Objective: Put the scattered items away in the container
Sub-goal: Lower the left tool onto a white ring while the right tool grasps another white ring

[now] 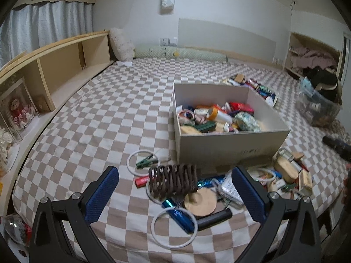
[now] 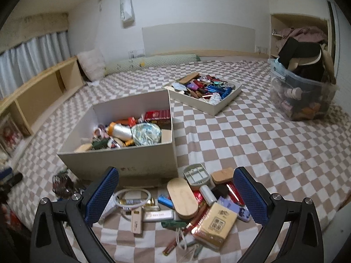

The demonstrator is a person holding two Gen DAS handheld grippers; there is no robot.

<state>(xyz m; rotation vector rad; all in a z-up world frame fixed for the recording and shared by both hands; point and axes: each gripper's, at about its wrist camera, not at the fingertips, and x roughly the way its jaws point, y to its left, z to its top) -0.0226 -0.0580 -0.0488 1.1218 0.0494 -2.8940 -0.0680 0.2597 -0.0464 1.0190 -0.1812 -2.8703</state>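
Everywhere checkered bedspread (image 1: 98, 114), curtained bedroom.

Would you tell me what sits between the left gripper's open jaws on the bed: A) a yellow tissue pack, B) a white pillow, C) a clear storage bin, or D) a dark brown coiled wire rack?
D: the left wrist view shows the dark brown coiled rack between the left gripper's open jaws.

Open checkered bed (image 1: 105, 109) left of grey box (image 1: 221, 146): free passage. Box mouth unobstructed from above, contents below rim. Near wall of box blocking forward travel. Clutter heap (image 2: 193, 206) crowding foreground. Clear bed between box, shallow tray (image 2: 219, 106) and plastic bin (image 2: 307, 96).
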